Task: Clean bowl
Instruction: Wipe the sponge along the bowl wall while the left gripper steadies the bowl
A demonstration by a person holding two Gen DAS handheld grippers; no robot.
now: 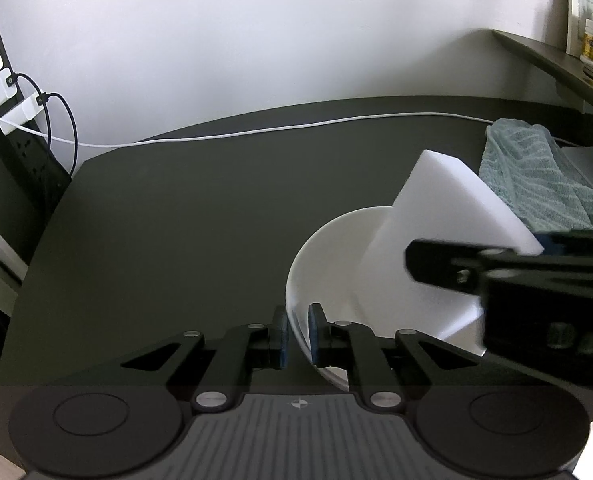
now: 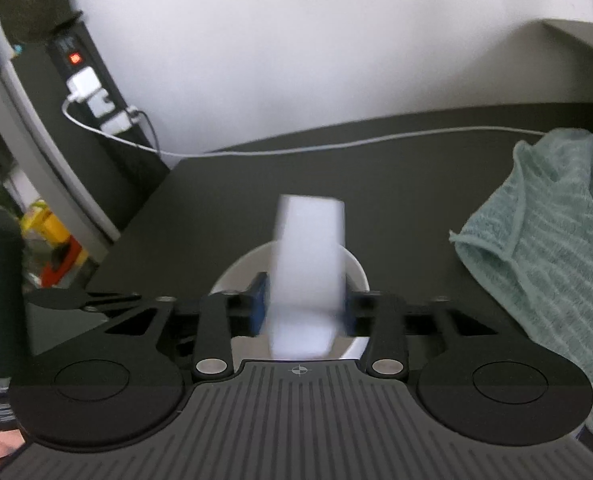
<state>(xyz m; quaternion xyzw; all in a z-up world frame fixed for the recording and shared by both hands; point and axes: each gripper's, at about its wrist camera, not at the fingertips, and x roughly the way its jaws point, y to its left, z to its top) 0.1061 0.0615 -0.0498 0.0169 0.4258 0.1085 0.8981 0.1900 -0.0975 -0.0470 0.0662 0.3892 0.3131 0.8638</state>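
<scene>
The left gripper (image 1: 297, 330) is pinching the near rim of the bowl (image 1: 328, 248) on the table (image 1: 168, 220). The right gripper (image 2: 305, 308) is clamping a sponge (image 2: 310, 264) inside the bowl. Judging by this, wiping is underway; completion cannot be confirmed.

Left tool (image 1: 297, 330) clamps the near rim of the white bowl (image 1: 320, 256) on the dark bench (image 1: 168, 216). Right tool (image 1: 476, 268) holds a white sponge (image 1: 424, 232) down inside the bowl. Green towel (image 1: 536, 172) behind.
</scene>
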